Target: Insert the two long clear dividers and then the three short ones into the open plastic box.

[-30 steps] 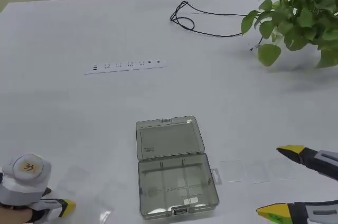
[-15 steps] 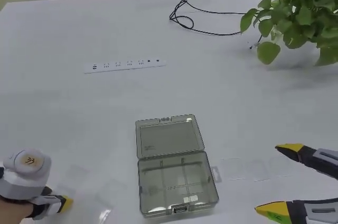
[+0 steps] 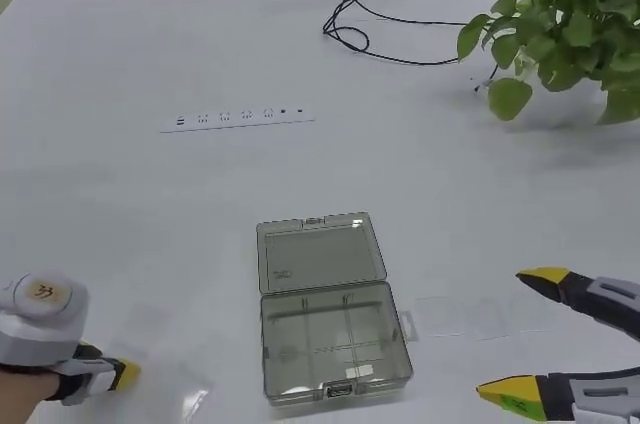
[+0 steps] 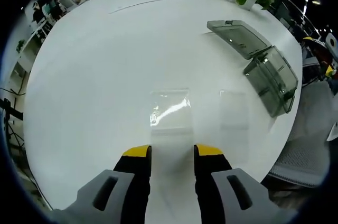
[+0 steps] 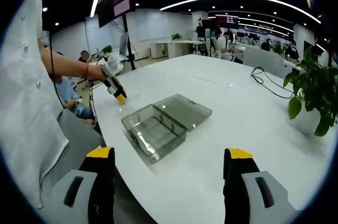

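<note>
Step 1, no pickup yet: L gripper, jaws slightly apart & empty, faces flat-lying divider; R gripper wide apart nr box; next likely needs edge grasp.

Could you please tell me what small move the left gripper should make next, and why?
Probably ease the left gripper forward and down to the nearest clear divider: it lies flat on the table just ahead of the jaws, which stand apart and empty, and the plastic box sits open beyond.
</note>
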Motion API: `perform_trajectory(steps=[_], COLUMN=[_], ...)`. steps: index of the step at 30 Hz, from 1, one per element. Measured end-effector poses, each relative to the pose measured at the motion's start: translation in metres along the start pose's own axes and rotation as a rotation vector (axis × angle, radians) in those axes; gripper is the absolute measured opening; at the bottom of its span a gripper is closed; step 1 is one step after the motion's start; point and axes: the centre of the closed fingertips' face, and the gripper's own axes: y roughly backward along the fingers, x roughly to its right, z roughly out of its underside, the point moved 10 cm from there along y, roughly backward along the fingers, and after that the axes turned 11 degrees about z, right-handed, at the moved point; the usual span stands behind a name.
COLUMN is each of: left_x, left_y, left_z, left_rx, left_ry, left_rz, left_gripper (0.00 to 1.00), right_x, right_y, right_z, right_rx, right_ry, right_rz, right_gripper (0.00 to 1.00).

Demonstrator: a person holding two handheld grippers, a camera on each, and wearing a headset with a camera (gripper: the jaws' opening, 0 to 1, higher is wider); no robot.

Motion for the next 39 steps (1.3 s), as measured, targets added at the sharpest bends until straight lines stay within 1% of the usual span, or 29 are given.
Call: perform_trajectory(steps=[8, 12, 15, 19, 23, 26, 28, 29, 31, 33, 35, 36, 37, 39], left_x=[0.001, 0.001, 0.002, 0.005, 0.011, 0.018, 0.022, 0.026, 0.033, 0.041, 0.048, 0.054, 0.057, 0.066], left_y=[0.002, 0.004, 0.005, 0.009, 0.016, 0.021, 0.023, 0.024, 0.027, 0.032, 0.035, 0.037, 0.038, 0.041], left_z=[0.004, 0.004, 0.004, 0.004, 0.000, -0.003, -0.006, -0.008, -0.012, -0.017, -0.021, -0.026, -0.028, -0.034], left_rx=[0.022, 0.046, 0.055, 0.091, 0.141, 0.191, 0.217, 0.250, 0.292, 0.337, 0.364, 0.399, 0.417, 0.454], left_ry=[0.020, 0.035, 0.038, 0.051, 0.065, 0.081, 0.083, 0.093, 0.111, 0.116, 0.112, 0.122, 0.130, 0.121], left_rz=[0.015, 0.022, 0.030, 0.038, 0.053, 0.073, 0.086, 0.106, 0.128, 0.147, 0.165, 0.185, 0.197, 0.228], left_gripper=[0.30, 0.30, 0.30, 0.30, 0.30, 0.30, 0.30, 0.30, 0.30, 0.30, 0.30, 0.30, 0.30, 0.30], right_x=[-0.003, -0.005, -0.006, -0.009, -0.011, -0.015, -0.016, -0.017, -0.020, -0.023, -0.026, -0.028, -0.029, -0.034], right_y=[-0.003, -0.005, -0.007, -0.008, -0.009, -0.010, -0.012, -0.012, -0.013, -0.015, -0.017, -0.019, -0.020, -0.023], right_z=[-0.003, -0.004, -0.006, -0.011, -0.018, -0.025, -0.031, -0.034, -0.041, -0.048, -0.054, -0.058, -0.060, -0.067], right_rx=[-0.005, -0.008, -0.009, -0.005, 0.007, 0.020, 0.023, 0.029, 0.052, 0.065, 0.078, 0.085, 0.092, 0.111], right_ry=[0.006, 0.008, 0.010, 0.012, 0.008, 0.006, -0.002, -0.007, -0.017, -0.040, -0.048, -0.051, -0.055, -0.081], right_rz=[-0.008, -0.013, -0.017, -0.025, -0.030, -0.035, -0.038, -0.040, -0.040, -0.045, -0.049, -0.049, -0.051, -0.056], right_gripper=[0.85, 0.84, 0.84, 0.84, 0.83, 0.81, 0.79, 0.78, 0.76, 0.74, 0.71, 0.70, 0.68, 0.65])
